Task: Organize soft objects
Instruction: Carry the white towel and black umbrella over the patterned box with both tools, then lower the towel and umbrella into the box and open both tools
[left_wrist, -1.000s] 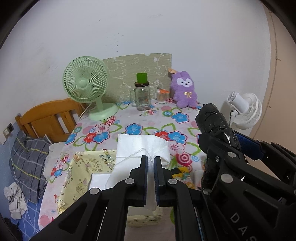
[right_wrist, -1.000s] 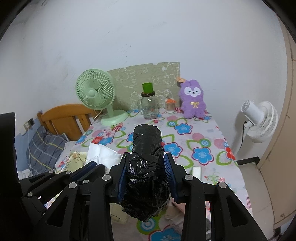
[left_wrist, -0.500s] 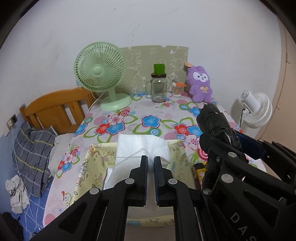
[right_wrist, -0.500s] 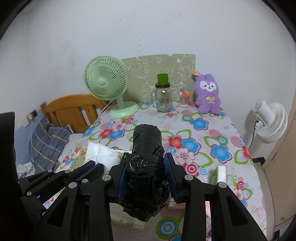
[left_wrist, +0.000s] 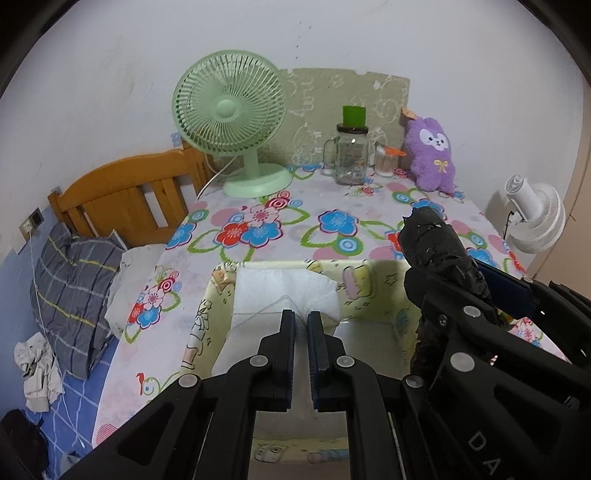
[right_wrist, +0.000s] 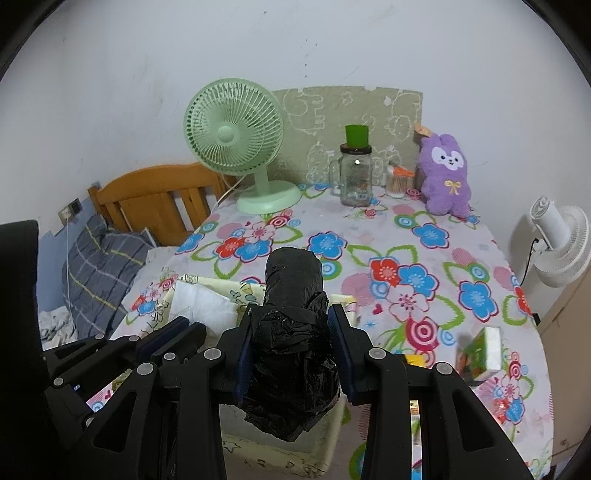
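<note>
My left gripper (left_wrist: 301, 317) is shut on a folded white cloth (left_wrist: 280, 291), which hangs over a pale yellow fabric box (left_wrist: 373, 299) printed with cartoons. Just to its right, my right gripper (right_wrist: 291, 314) is shut on a roll of black plastic bags (right_wrist: 291, 295), also above that box (right_wrist: 236, 286). The same black roll (left_wrist: 436, 243) shows at the right of the left wrist view, and the white cloth (right_wrist: 203, 304) at the left of the right wrist view. A purple plush bunny (right_wrist: 445, 173) sits at the table's far edge.
On the floral tablecloth (right_wrist: 388, 258) stand a green desk fan (right_wrist: 240, 147), a glass jar with a green cap (right_wrist: 354, 173) and a small cup (right_wrist: 397, 182). A small carton (right_wrist: 480, 354) lies near right. A wooden bed head (left_wrist: 122, 199) and grey pillow (left_wrist: 70, 288) are left; a white fan (right_wrist: 561, 243) right.
Both grippers have moved forward and down over the table with their loads. The yellow box now lies directly under them, and the fan and jar look nearer.
</note>
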